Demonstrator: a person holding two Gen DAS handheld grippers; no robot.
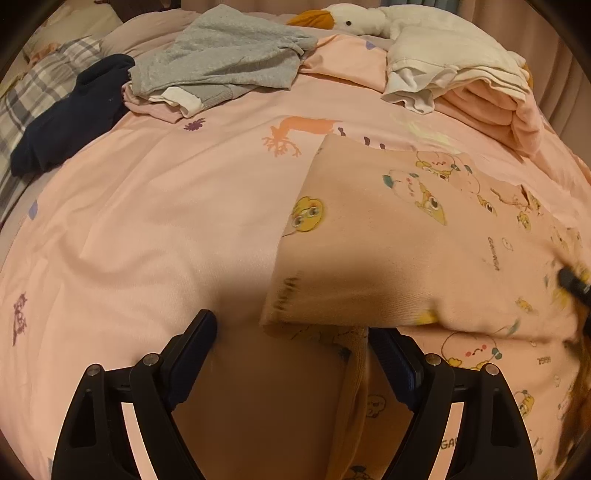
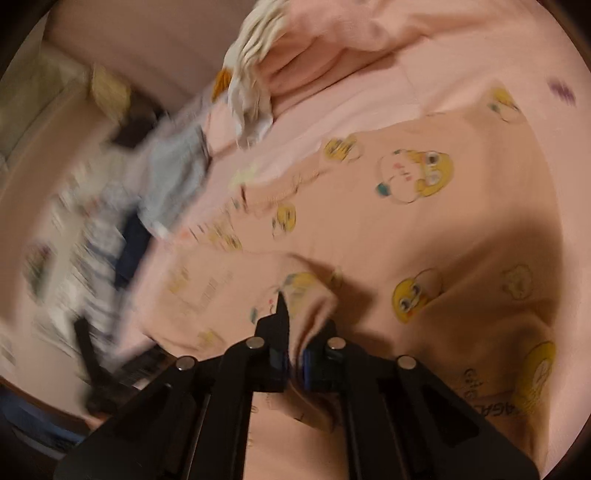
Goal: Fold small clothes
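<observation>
On a pink bedspread point(image 1: 147, 206), the left gripper point(image 1: 291, 343) hangs with its jaws spread wide, holding nothing. Its right finger point(image 1: 391, 354) sits at the near edge of a peach garment point(image 1: 388, 258) printed with yellow cartoon faces; whether it touches the cloth cannot be told. The left finger point(image 1: 195, 343) stands over bare bedspread.

The garment lies from the centre toward 3 o'clock in the left wrist view, one flap folded over itself. In the blurred right wrist view, the right gripper point(image 2: 295, 343) has its jaws pressed nearly together, pinching a bunched fold of the same garment point(image 2: 406, 229) at 6 o'clock, the cloth rising in a peak between the fingers.

At 11 o'clock in the left view lie a grey top point(image 1: 225, 62) and, at 10 o'clock, a dark navy piece point(image 1: 70, 118). At 1 o'clock sits a white pile point(image 1: 443, 62) on folded pink cloth point(image 1: 495, 107), behind it a plush goose point(image 1: 347, 18).
</observation>
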